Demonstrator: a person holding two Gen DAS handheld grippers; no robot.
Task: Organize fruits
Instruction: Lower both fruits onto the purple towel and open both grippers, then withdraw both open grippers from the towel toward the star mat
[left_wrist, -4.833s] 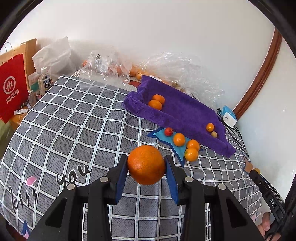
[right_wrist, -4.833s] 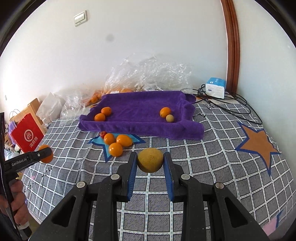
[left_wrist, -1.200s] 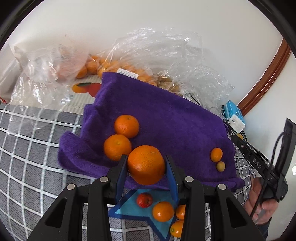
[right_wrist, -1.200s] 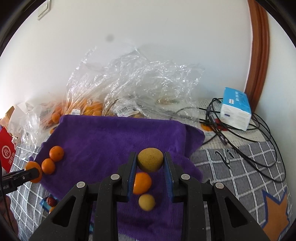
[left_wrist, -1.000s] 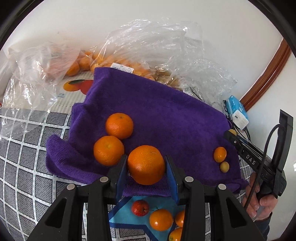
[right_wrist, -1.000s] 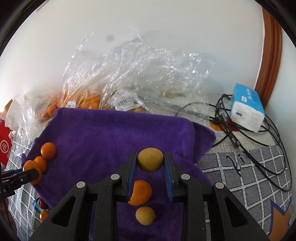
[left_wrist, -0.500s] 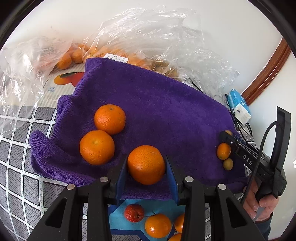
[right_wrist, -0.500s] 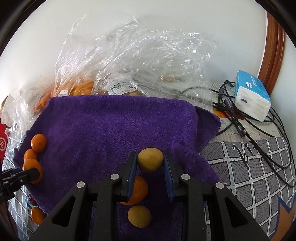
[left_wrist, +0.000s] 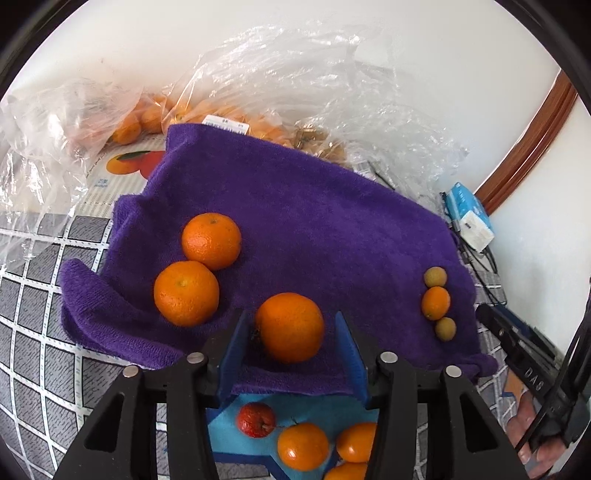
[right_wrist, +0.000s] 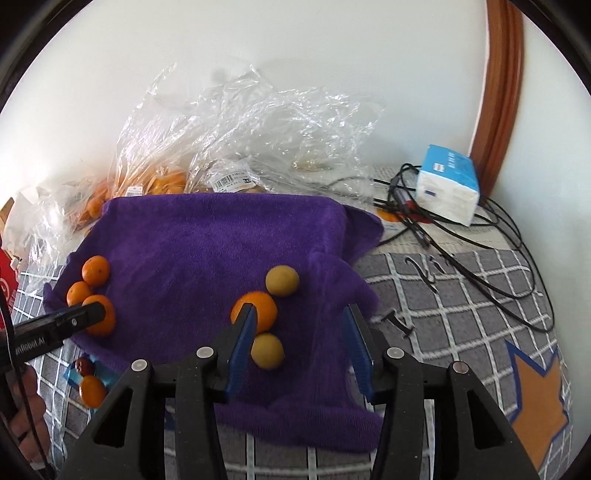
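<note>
- Left gripper (left_wrist: 290, 354): jaws have just been opening; they stand apart, with a gap each side of the orange (left_wrist: 289, 326), which rests on the purple towel (left_wrist: 314, 221) between them.
- Right gripper (right_wrist: 300, 345): jaws have just been opening and stand wide; nothing is gripped. A yellow fruit (right_wrist: 267, 351) lies on the towel between them, beside the left pad.
- Hidden: the left pad covers part of a small orange (right_wrist: 256, 309); a second yellow fruit (right_wrist: 282, 280) touches it on the far side.
- Cut off: in the left view the gripper body hides part of the blue star patch (left_wrist: 328, 410), where a red fruit (left_wrist: 256, 424) and more oranges (left_wrist: 303, 446) lie off the towel.
- Two oranges (left_wrist: 197, 267) lie touching at the towel's left end.
- Surface: a grey checked cloth (right_wrist: 461, 306) with an orange star (right_wrist: 535, 387).
- A hand (right_wrist: 22, 406) appears at the frame edge, partly cut off.
- Far side: crumpled clear bags (right_wrist: 240, 140) against the white wall; contents hard to make out beyond orange fruit.
- Far right: tissue pack (right_wrist: 448, 184) on tangled cables (right_wrist: 480, 229), beside a brown door frame (right_wrist: 498, 74).
</note>
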